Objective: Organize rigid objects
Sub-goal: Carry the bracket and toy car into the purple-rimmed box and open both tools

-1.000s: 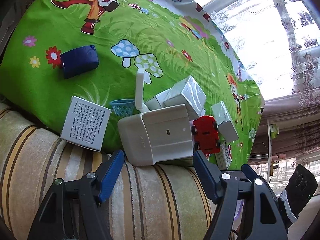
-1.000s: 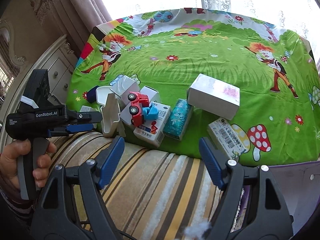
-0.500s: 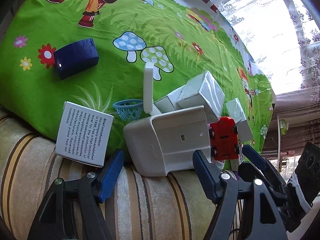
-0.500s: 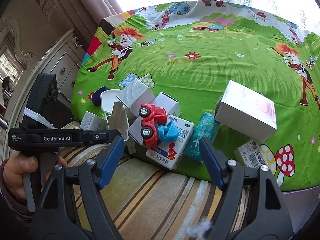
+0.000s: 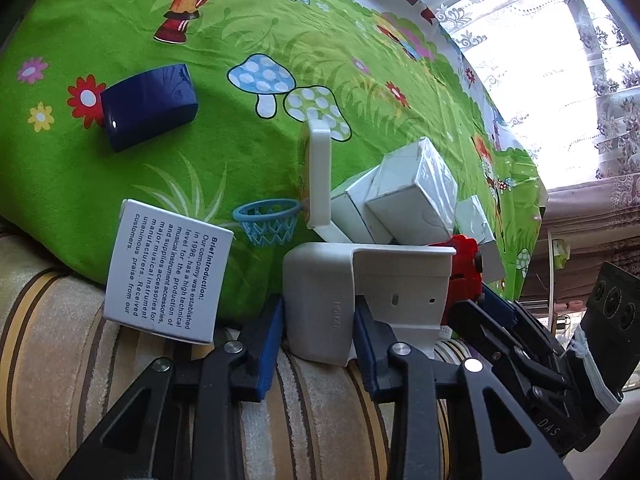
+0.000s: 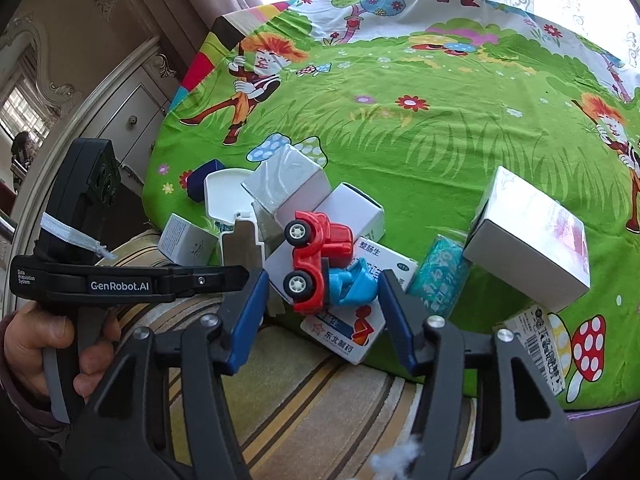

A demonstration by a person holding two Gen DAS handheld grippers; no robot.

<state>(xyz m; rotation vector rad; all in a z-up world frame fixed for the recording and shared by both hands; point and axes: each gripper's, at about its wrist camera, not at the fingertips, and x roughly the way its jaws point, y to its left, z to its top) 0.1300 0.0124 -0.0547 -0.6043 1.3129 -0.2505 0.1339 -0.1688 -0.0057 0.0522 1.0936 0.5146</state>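
Green cartoon sheet point(image 6: 460, 148) | left tongs point(image 5: 316, 312) pinching "HOLDER" base point(image 5: 320, 300) | right tongs point(image 6: 320, 304) closing around red truck point(image 6: 320, 252), "GenRobot.AI"

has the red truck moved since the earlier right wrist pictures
No. The red truck still lies tipped on the same white boxes beside the blue piece; only the camera has come nearer.

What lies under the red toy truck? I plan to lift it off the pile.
The red toy truck lies tipped on a white box and a medicine box. Whatever lies beneath those boxes is covered.
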